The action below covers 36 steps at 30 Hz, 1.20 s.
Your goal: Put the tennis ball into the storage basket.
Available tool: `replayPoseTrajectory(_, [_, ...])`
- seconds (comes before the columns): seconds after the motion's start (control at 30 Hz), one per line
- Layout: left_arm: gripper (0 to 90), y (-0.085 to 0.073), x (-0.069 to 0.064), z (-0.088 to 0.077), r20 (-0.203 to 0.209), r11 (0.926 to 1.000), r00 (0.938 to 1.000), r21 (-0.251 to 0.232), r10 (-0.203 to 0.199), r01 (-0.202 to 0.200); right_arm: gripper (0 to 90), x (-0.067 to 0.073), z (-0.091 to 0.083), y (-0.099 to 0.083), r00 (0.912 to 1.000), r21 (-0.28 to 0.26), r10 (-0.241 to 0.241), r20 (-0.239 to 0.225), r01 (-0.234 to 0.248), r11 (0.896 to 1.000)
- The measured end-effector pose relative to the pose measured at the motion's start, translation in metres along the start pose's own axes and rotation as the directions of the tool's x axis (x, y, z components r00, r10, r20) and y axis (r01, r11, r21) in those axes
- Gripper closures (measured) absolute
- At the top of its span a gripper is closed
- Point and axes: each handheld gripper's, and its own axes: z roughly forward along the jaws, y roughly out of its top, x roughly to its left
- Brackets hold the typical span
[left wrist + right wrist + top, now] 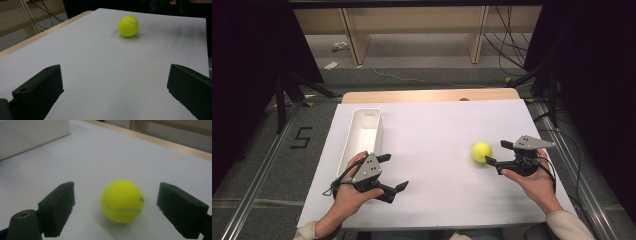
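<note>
We look down on a white table top [437, 130] whose far edge meets a strip of bare wood [427, 95]. On its left part lies the largest item, a long white bin [360, 137], open at the top, with its long axis running away from the person. In the right gripper view we see a wall of this bin [32, 135] at the upper left, well apart from the ball.

Next in size are the two hand-held tools. The left gripper [393, 172] rests low over the near left part of the table top, just beside the near end of the bin, its jaws spread wide and holding nothing; in the left gripper view [115, 92] we see bare table surface between them. The right gripper [498, 153] sits at the right side, jaws also spread wide, pointing left toward the ball.

Smallest is the yellow tennis ball [481, 152], resting on the table top right of centre. In the right gripper view the ball [122, 201] lies between the two parted jaws [116, 212] with a visible gap on either side, so neither jaw touches it. From the left gripper view the ball [128, 26] lies far ahead, well apart.
</note>
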Motion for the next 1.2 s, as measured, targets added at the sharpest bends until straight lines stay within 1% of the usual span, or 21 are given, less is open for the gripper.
replayPoseTrajectory(0.1, [0.0, 0.0, 0.0, -0.001, 0.003, 1.0, 1.0, -0.003, -0.003, 0.003, 15.4, -0.002, 0.003, -0.001, 1.0, 0.015, 0.004, 0.0, -0.004, 1.0])
replayPoseTrajectory(0.2, [0.0, 0.0, 0.0, -0.001, 0.0, 1.0, 1.0, -0.004, -0.004, 0.004, 15.4, -0.005, 0.008, -0.001, 0.9999, 0.031, 0.001, 0.011, -0.001, 1.0])
replayPoseTrajectory(0.4, [0.0, 0.0, 0.0, -0.002, -0.001, 0.9999, 1.0, -0.005, -0.009, 0.009, 15.4, -0.01, 0.017, 0.0, 0.9995, 0.059, 0.01, 0.03, -0.012, 0.998])
replayPoseTrajectory(0.43, [0.0, 0.0, 0.0, -0.002, -0.001, 0.9999, 1.0, -0.005, -0.009, 0.009, 15.4, -0.01, 0.018, 0.0, 0.9995, 0.061, 0.003, 0.032, -0.005, 0.998])
replayPoseTrajectory(0.77, [0.0, 0.0, 0.0, -0.002, 0.005, 1.0, 1.0, -0.002, -0.007, 0.007, 15.5, -0.011, 0.027, 0.001, 0.9996, 0.083, 0.007, 0.028, -0.01, 0.997])
replayPoseTrajectory(0.9, [0.0, 0.0, -0.001, -0.002, 0.007, 1.0, 1.0, 0.001, -0.007, 0.007, 15.5, -0.012, 0.034, 0.001, 0.9994, 0.103, 0.011, 0.032, -0.014, 0.995])
replayPoseTrajectory(1.0, [0.0, 0.0, 0.0, -0.002, 0.006, 1.0, 0.9999, 0.0, -0.009, 0.009, 15.5, -0.012, 0.038, 0.001, 0.9996, 0.116, 0.002, 0.029, -0.005, 0.993])
replayPoseTrajectory(1.1, [0.0, -0.001, 0.0, -0.003, 0.004, 1.0, 0.9999, 0.0, -0.009, 0.01, 15.5, -0.011, 0.041, 0.003, 0.9996, 0.119, 0.003, 0.03, -0.007, 0.993])
replayPoseTrajectory(1.2, [0.0, -0.001, 0.0, -0.003, 0.004, 1.0, 1.0, 0.002, -0.009, 0.009, 15.5, -0.011, 0.044, 0.003, 0.9996, 0.126, -0.006, 0.026, 0.003, 0.992])
